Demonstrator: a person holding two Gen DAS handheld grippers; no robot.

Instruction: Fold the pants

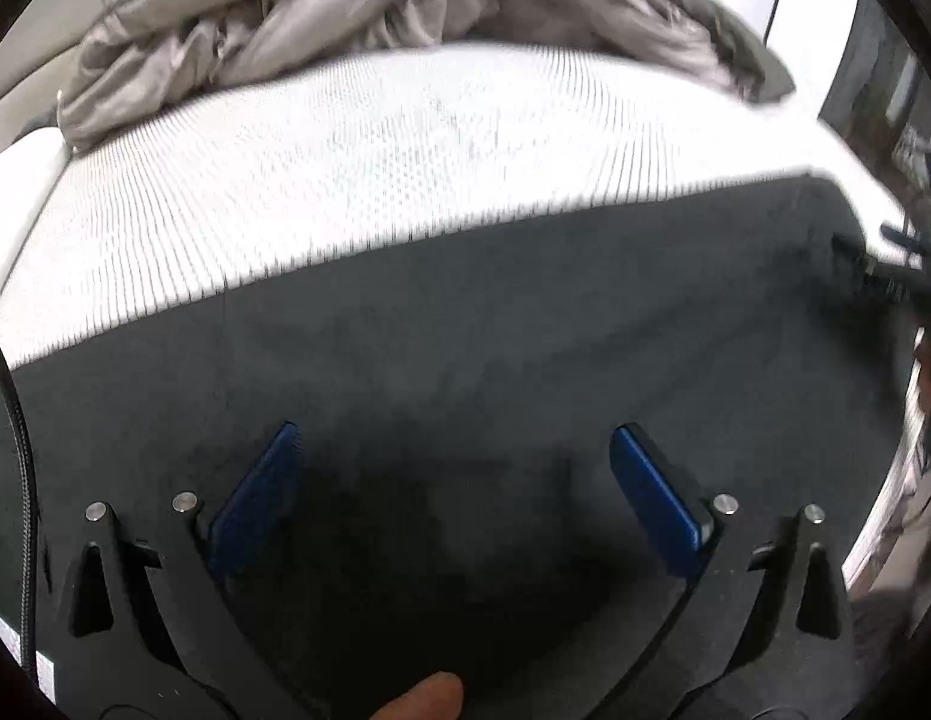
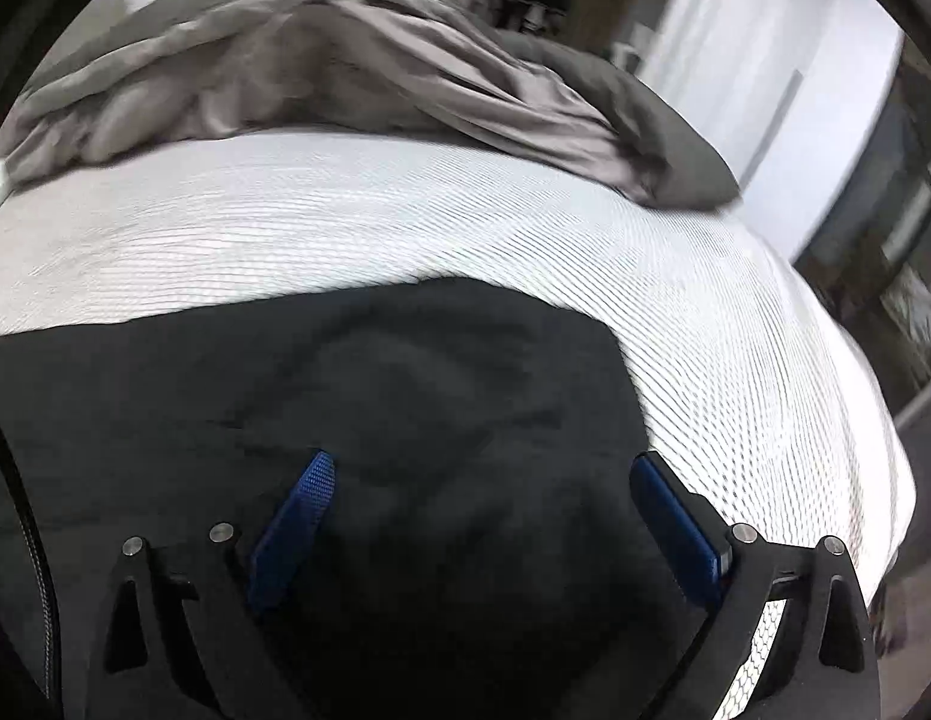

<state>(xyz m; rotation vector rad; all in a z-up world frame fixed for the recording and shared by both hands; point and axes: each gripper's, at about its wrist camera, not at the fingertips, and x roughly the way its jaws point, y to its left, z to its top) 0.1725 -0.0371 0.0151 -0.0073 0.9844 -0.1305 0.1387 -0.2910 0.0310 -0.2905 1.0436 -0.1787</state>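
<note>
Dark grey pants [image 1: 525,324] lie flat on a white textured mattress [image 1: 345,156]. In the left wrist view my left gripper [image 1: 453,432] is open, its blue pads spread wide just above the fabric, holding nothing. In the right wrist view the pants [image 2: 375,390] fill the lower left, their right edge running diagonally across the mattress [image 2: 405,204]. My right gripper [image 2: 480,462] is open over that edge, its left pad over the cloth, its right pad near the mattress. The other gripper [image 1: 909,264] shows blurred at the far right of the left wrist view.
A crumpled grey duvet [image 1: 375,6] is heaped at the far side of the bed; it also shows in the right wrist view [image 2: 321,54]. The bed's right edge [image 2: 885,420] drops to the floor. White walls and dark furniture stand beyond.
</note>
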